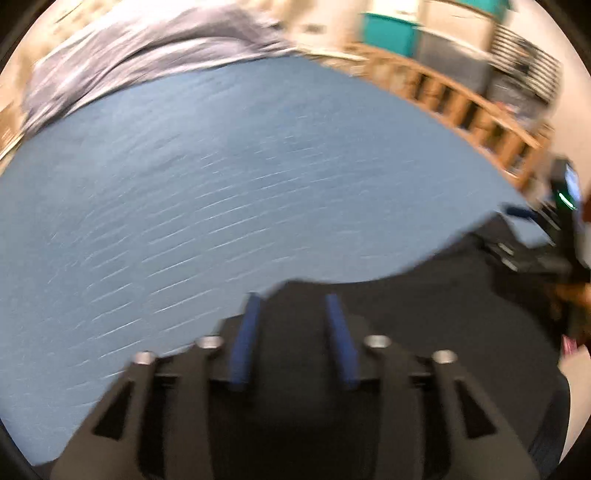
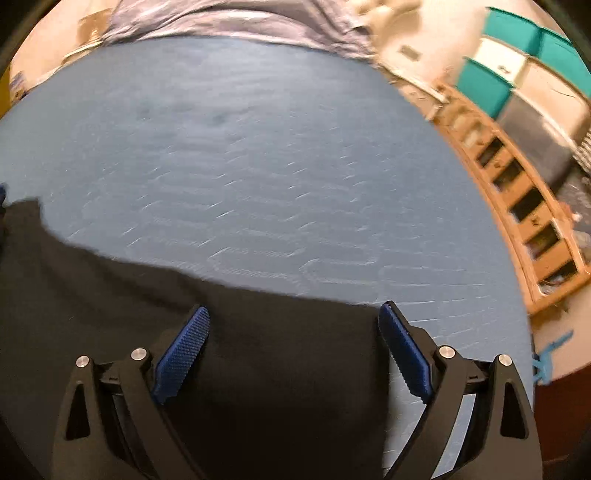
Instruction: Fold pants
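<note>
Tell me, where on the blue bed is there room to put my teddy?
Most of the blue sheet is bare, from the black pants at the near edge up to the rumpled grey blanket at the far end. The near edge is crowded: the pants and both tools, left tool and right tool.

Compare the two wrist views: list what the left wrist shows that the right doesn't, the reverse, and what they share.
Left wrist only: the right gripper at the far right edge, beside the black pants, and the left gripper with fingers narrowly apart over dark cloth.

Right wrist only: the right gripper's own wide-open fingers, and a small light-blue clip-like object at the mattress edge.

Both: the blue mattress, rumpled grey bedding, wooden rail and teal shelving.
</note>
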The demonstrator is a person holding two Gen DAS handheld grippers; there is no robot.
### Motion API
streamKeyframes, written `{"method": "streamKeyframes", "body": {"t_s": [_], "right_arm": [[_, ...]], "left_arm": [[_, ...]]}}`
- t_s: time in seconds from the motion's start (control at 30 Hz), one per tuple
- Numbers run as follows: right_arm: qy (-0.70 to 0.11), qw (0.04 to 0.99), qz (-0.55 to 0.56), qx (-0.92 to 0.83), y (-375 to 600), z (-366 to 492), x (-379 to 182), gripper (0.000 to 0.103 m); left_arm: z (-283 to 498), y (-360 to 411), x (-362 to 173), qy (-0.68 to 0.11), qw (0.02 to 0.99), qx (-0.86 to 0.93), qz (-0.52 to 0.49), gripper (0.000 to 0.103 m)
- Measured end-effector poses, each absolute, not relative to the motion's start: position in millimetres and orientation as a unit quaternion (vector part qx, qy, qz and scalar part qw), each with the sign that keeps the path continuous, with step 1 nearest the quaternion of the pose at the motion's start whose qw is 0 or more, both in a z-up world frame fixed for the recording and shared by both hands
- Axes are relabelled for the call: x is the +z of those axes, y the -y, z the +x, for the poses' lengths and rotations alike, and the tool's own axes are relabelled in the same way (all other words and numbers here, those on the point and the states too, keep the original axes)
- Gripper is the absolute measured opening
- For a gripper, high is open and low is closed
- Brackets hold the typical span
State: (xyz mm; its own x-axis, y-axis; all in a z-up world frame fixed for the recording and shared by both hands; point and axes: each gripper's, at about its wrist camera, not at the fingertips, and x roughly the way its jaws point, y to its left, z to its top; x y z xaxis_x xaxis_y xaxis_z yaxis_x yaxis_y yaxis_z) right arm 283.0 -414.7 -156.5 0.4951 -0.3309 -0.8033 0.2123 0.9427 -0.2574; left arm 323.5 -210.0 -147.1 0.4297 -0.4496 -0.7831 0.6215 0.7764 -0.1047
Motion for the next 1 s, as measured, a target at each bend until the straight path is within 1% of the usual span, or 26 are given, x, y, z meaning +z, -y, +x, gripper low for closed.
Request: {"method": "streamKeyframes", "body": {"t_s": [0.03, 0.1, 0.13, 0.17, 0.27, 0.33, 0.37, 0.43, 0.5, 0.63, 0.7, 0.73, 0.77, 0.8, 0.9, 1.0], "right_arm": [[-0.476, 0.864, -0.054, -0.155, 418.2, 281.3, -155.5, 0.088], [-0.482, 0.855, -0.076, -0.178, 426.3, 279.8, -157.5, 0.088], [-0.480, 0.853, -0.083, -0.189, 429.2, 279.1, -156.1, 0.088], [-0.474, 0.851, -0.088, -0.206, 435.5, 273.7, -151.3, 0.088], [-0.442, 0.851, -0.101, -0.265, 451.3, 246.5, -129.6, 0.091], [-0.418, 0.867, -0.073, -0.260, 451.2, 217.5, -108.7, 0.091], [-0.404, 0.883, -0.058, -0.232, 445.2, 199.7, -100.9, 0.091], [-0.395, 0.895, -0.061, -0.200, 422.0, 169.8, -96.7, 0.091], [-0.386, 0.908, -0.050, -0.156, 393.9, 136.5, -98.0, 0.091], [-0.365, 0.913, -0.073, -0.165, 371.4, 88.5, -109.3, 0.091], [-0.371, 0.885, -0.101, -0.262, 387.4, 64.7, -122.8, 0.092], [-0.398, 0.869, -0.085, -0.281, 409.2, 61.7, -135.3, 0.092], [-0.423, 0.858, -0.069, -0.283, 422.0, 57.8, -143.2, 0.092], [-0.447, 0.847, -0.049, -0.283, 437.1, 54.0, -152.9, 0.090], [-0.430, 0.840, -0.048, -0.328, 463.2, 29.4, -145.9, 0.092], [-0.403, 0.856, -0.012, -0.323, 471.9, 13.2, -127.0, 0.094]], "left_arm": [[318.7, 228.7, -150.7, -0.429, 0.829, -0.340, 0.114, 0.056], [306.7, 257.7, -164.3, -0.448, 0.812, -0.343, 0.151, 0.057], [318.1, 268.6, -173.9, -0.456, 0.810, -0.322, 0.181, 0.058], [331.8, 272.1, -178.1, -0.454, 0.817, -0.297, 0.193, 0.061], [353.7, 252.4, -153.4, -0.434, 0.861, -0.210, 0.161, 0.061], [350.9, 233.0, -134.3, -0.425, 0.869, -0.223, 0.117, 0.061], [339.0, 217.3, -124.2, -0.423, 0.871, -0.232, 0.091, 0.061], [311.9, 194.5, -110.1, -0.410, 0.875, -0.249, 0.068, 0.064], [278.5, 192.6, -104.4, -0.393, 0.884, -0.245, 0.068, 0.067], [204.9, 178.9, -113.6, -0.368, 0.896, -0.238, 0.073, 0.068], [165.3, 169.3, -128.8, -0.373, 0.895, -0.222, 0.102, 0.071], [141.4, 167.3, -138.4, -0.386, 0.888, -0.221, 0.117, 0.074], [123.8, 169.5, -155.3, -0.407, 0.873, -0.226, 0.145, 0.074], [115.2, 171.6, -163.8, -0.406, 0.872, -0.221, 0.163, 0.074], [105.8, 172.7, -157.8, -0.387, 0.882, -0.212, 0.166, 0.074], [102.6, 180.0, -140.9, -0.362, 0.891, -0.218, 0.166, 0.074]]}}
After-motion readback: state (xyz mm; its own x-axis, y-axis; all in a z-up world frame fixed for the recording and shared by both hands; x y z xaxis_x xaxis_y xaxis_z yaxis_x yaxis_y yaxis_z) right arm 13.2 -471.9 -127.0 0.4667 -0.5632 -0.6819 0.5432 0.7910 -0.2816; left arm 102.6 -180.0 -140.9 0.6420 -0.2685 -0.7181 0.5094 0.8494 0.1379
